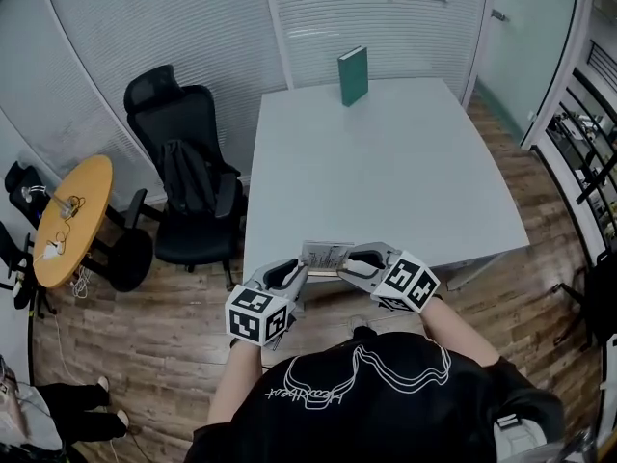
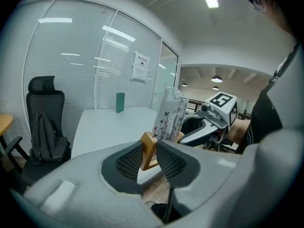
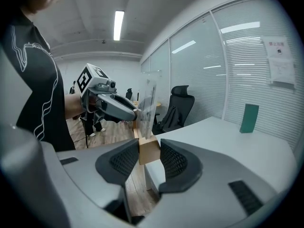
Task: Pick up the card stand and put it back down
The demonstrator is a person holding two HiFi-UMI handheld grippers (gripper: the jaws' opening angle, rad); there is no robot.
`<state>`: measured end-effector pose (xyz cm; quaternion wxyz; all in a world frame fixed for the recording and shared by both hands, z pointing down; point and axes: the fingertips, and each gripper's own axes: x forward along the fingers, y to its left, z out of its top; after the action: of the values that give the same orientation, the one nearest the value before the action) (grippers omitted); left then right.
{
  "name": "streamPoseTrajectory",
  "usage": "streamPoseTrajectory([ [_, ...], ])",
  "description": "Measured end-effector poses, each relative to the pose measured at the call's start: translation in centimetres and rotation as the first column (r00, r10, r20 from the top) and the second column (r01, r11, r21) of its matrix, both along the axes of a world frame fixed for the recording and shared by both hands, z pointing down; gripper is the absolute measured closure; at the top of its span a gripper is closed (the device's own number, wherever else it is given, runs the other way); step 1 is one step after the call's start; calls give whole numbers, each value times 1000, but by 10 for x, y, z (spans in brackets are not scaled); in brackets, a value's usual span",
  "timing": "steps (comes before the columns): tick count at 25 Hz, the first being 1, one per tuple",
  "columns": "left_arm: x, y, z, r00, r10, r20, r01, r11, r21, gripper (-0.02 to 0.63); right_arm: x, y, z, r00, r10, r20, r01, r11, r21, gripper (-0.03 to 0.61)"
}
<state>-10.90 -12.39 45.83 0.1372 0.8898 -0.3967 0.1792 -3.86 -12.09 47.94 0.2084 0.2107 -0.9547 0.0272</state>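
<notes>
Left gripper [image 2: 151,149] and right gripper [image 3: 148,149] jaws, partly closed, each clamped a wooden end of the card stand [image 1: 326,256], held between them off the desk [image 1: 386,181]. This appeared to be the lift phase. The next move required a level lowering.

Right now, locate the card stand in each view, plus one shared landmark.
Head view: card stand low centre, between left gripper and right gripper.
Left gripper view: centre, wooden end between jaws.
Right gripper view: centre, wooden end between jaws.
Shared landmark: green book upright on the table.
</notes>
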Motion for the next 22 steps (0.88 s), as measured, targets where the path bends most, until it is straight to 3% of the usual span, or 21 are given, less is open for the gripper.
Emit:
streamPoseTrajectory([
  [10,5,11,-3,1000,22,18,-23,1000,17,517,4,11,-2,1000,15,6,-15,1000,0,431],
  [22,9,-5,4,1000,13,2,-13,1000,-15,517,10,-7,2,1000,18,12,-17,999,-27,431],
])
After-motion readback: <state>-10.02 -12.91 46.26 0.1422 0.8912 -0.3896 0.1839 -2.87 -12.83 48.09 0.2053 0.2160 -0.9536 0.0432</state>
